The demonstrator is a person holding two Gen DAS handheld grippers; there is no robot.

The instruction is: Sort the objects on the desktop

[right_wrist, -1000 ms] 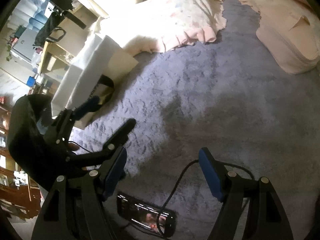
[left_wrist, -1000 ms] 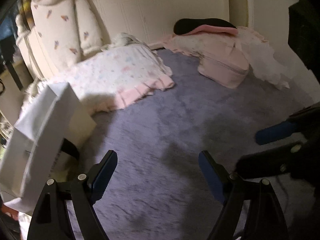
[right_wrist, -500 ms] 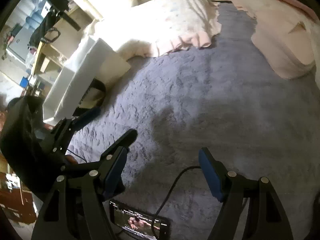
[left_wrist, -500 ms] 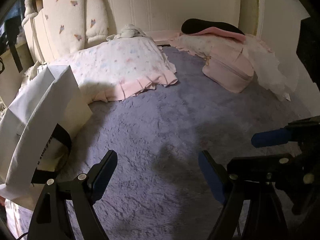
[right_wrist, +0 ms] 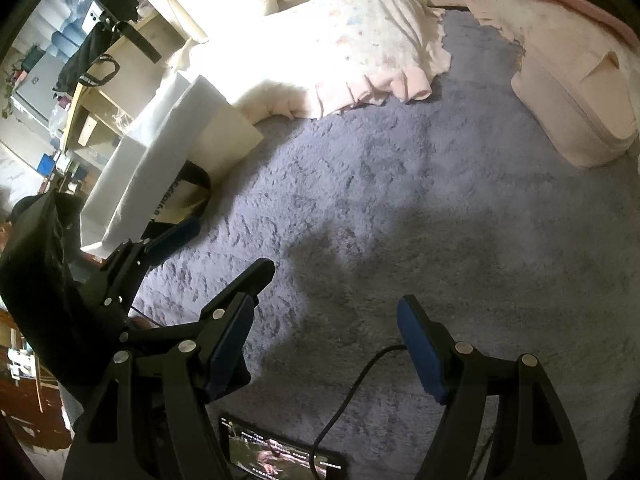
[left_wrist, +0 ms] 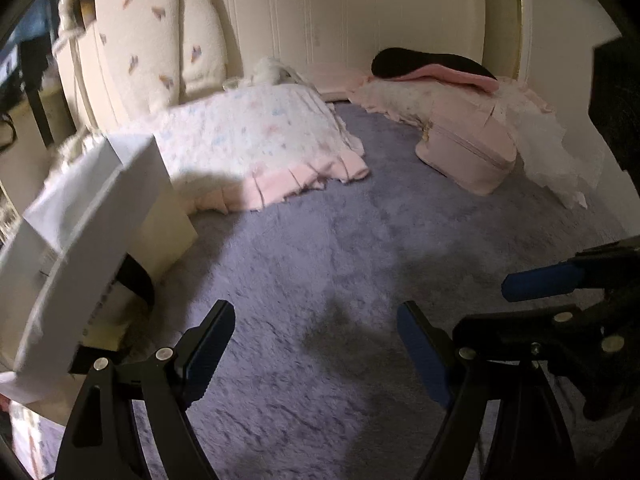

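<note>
Leaning: white paper bag [left_wrist: 92, 236] on blanket [left_wrist: 320, 260] | contents hidden

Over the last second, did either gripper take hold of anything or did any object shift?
Nothing was gripped or released. The left gripper and right gripper stay open and empty over the purple blanket; only the views shifted slightly. The white bag, phone and pink pouch have not moved.

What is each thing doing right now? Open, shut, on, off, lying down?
Left tool: open, nothing between its fingers.
Right tool: open, nothing between its fingers.
Phone: screen lit, lying flat on the purple blanket, cable plugged in.
White paper bag: tipped over on its side.
Pink pouch: looks zipped shut, resting on the blanket.
Floral pillow: lying flat.
</note>
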